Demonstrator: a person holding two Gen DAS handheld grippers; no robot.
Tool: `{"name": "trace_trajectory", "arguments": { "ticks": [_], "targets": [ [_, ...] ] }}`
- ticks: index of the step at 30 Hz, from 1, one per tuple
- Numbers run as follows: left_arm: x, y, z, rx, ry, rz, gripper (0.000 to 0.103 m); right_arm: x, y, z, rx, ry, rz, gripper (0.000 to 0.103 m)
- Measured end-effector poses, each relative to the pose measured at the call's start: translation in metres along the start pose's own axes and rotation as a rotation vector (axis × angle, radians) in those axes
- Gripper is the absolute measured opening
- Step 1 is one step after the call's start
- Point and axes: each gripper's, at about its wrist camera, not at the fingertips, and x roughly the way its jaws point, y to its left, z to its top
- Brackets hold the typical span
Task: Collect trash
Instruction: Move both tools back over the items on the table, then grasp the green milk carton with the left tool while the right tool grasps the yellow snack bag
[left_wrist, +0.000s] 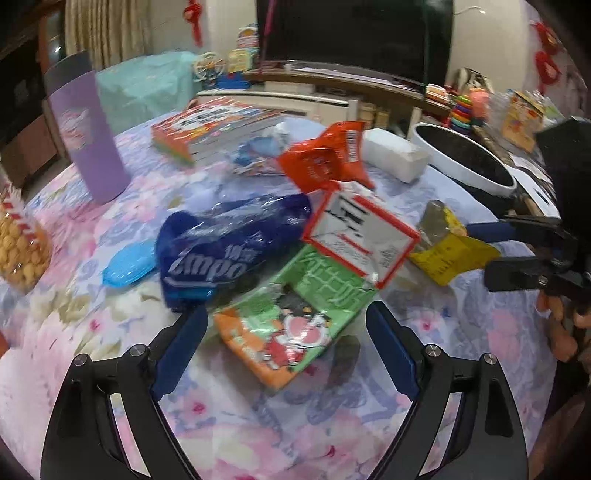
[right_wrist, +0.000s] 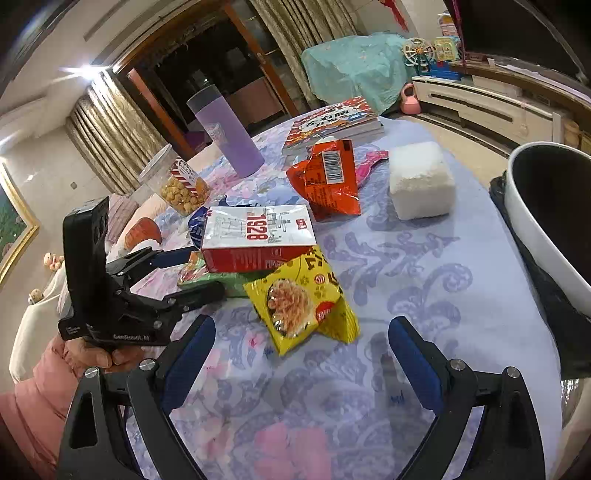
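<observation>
Hovering my left gripper (left_wrist: 286, 328) spread wide over the green wrapper (left_wrist: 291, 325) — right gripper (right_wrist: 301, 343) also apart, near the yellow packet (right_wrist: 303, 299).

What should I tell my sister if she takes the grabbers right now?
Left gripper: open, empty, over the green packet.
Right gripper: open, empty, near the yellow packet.
The red box lies on the green packet; the orange bag and blue bag lie on the table.
Nothing is picked up yet. All the trash is left to collect.
</observation>
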Motion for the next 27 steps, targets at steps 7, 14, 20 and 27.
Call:
{"name": "trace_trajectory", "arguments": {
  "ticks": [7, 14, 20, 27],
  "targets": [
    [-0.008, -0.021, -0.011, 0.039, 0.000, 0.050, 0.057, 0.009, -0.006, -0.002, 0.010, 0.036, -0.013, 0.045],
    [-0.038, -0.031, -0.036, -0.179, -0.023, 0.095, 0.056, -0.008, -0.006, -0.012, -0.004, 0.007, -0.012, 0.031],
    [-0.064, -0.054, -0.065, -0.323, -0.050, 0.102, 0.056, -0.024, -0.009, -0.022, 0.007, -0.012, -0.009, 0.030],
    [-0.075, -0.086, -0.069, -0.374, -0.072, 0.083, 0.056, -0.043, -0.012, -0.025, 0.016, -0.047, -0.017, 0.030]
  ]
}}
